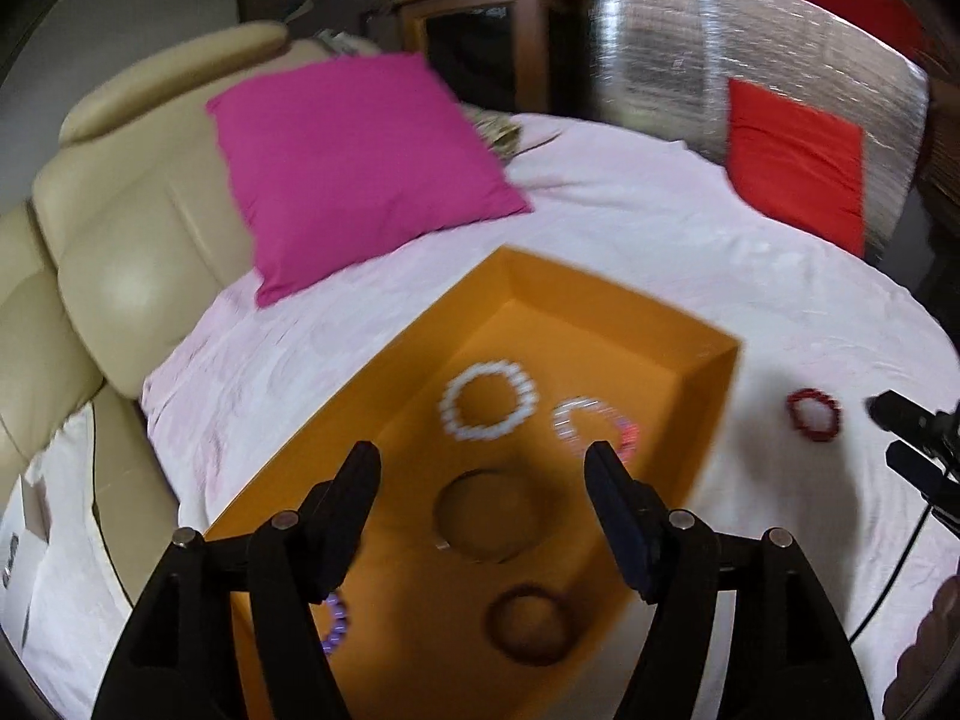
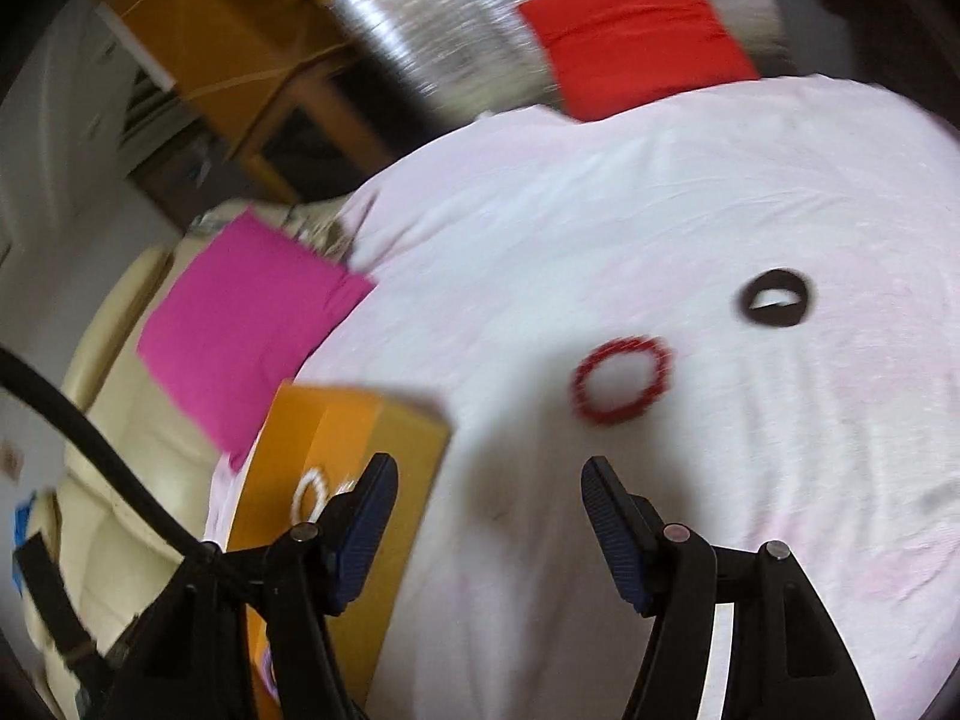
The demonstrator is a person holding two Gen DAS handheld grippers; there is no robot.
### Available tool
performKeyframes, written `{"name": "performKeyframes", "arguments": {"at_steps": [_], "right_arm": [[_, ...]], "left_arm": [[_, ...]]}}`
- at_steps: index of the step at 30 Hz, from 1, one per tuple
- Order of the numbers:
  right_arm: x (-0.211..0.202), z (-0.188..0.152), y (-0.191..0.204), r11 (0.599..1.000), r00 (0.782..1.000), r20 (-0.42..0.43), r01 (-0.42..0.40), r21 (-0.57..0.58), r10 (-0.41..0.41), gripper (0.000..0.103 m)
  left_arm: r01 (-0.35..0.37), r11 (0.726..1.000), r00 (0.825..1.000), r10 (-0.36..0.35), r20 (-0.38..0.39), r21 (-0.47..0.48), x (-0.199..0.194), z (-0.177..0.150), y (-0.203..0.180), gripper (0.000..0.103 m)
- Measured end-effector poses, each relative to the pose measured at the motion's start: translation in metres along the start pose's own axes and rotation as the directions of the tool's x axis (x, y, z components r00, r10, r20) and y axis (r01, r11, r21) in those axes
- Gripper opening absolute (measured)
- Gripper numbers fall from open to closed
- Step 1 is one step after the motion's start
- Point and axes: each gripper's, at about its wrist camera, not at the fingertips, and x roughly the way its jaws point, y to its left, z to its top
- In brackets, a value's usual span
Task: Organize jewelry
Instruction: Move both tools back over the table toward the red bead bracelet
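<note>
An orange box (image 1: 708,396) lies on the pale pink sheet. Inside it rest a white bead bracelet (image 1: 487,401), a clear and pink bead bracelet (image 1: 594,426), a thin dark bangle (image 1: 483,519), a brown bangle (image 1: 528,624) and a purple bead bracelet (image 1: 336,630). My left gripper (image 1: 483,468) hangs open above the box floor, nothing between its fingers. A red bead bracelet (image 2: 621,381) and a black band (image 2: 774,298) lie on the sheet right of the box (image 2: 360,438). My right gripper (image 2: 489,480) stands open over bare sheet, short of the red bracelet (image 1: 813,414).
A magenta cushion (image 1: 354,168) leans against a cream leather seat (image 1: 114,276) at the left. A red cushion (image 1: 798,162) rests against a silver foil panel (image 1: 654,42) at the back. Wooden furniture (image 2: 240,48) stands behind. A black cable (image 2: 96,438) crosses the right wrist view.
</note>
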Motion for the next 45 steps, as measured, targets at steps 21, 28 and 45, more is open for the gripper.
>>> {"name": "performKeyframes", "arguments": {"at_steps": [21, 28, 45], "right_arm": [[-0.171, 0.045, -0.081, 0.994, 0.855, 0.516, 0.089, -0.059, -0.046, 0.103], [-0.176, 0.052, -0.103, 0.931, 0.780, 0.561, 0.364, -0.044, -0.278, 0.103], [-0.085, 0.080, -0.158, 0.930, 0.919, 0.153, 0.348, 0.115, -0.363, 0.103]], "left_arm": [[0.177, 0.960, 0.971, -0.207, 0.120, 0.218, -0.022, 0.002, -0.176, 0.077], [0.240, 0.944, 0.950, -0.276, 0.145, 0.226, -0.004, 0.000, -0.195, 0.077], [0.237, 0.940, 0.951, -0.277, 0.140, 0.244, 0.016, 0.009, -0.191, 0.077]]}}
